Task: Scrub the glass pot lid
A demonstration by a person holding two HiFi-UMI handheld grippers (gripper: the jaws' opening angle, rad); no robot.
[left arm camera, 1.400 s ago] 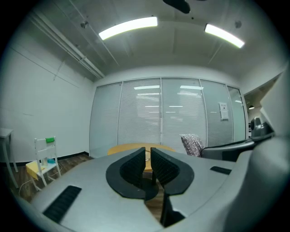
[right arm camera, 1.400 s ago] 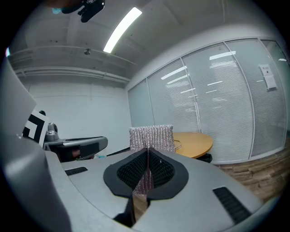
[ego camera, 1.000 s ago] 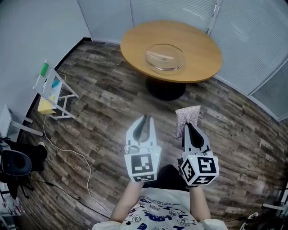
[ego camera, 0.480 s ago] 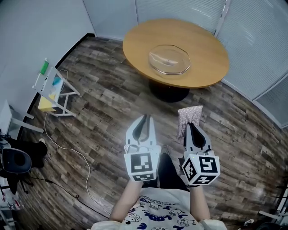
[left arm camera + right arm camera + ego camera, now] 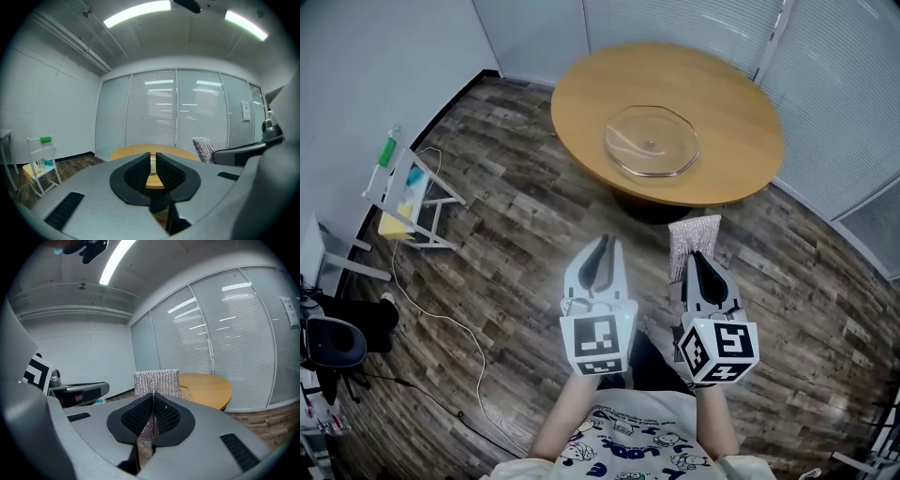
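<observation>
A clear glass pot lid (image 5: 652,141) lies flat on the round wooden table (image 5: 731,94) ahead of me. My right gripper (image 5: 697,257) is shut on a silvery scrubbing pad (image 5: 693,240), which stands up past its tips; in the right gripper view the scrubbing pad (image 5: 156,383) rises between the pads with the table (image 5: 208,387) behind. My left gripper (image 5: 600,248) is shut with nothing in it; the left gripper view shows its jaws (image 5: 153,163) together and the table (image 5: 136,151) beyond. Both grippers hang over the floor, short of the table.
A dark pedestal (image 5: 642,208) carries the table over wood-plank flooring. A small white rack (image 5: 408,192) with a green bottle stands at the left, a white cable (image 5: 441,319) trails over the floor. Glass partitions with blinds (image 5: 825,103) close off the back.
Both grippers have moved forward toward the table together; the table and lid now lie nearer and lower in the head view. The jaws and the pad's hold are unchanged.
</observation>
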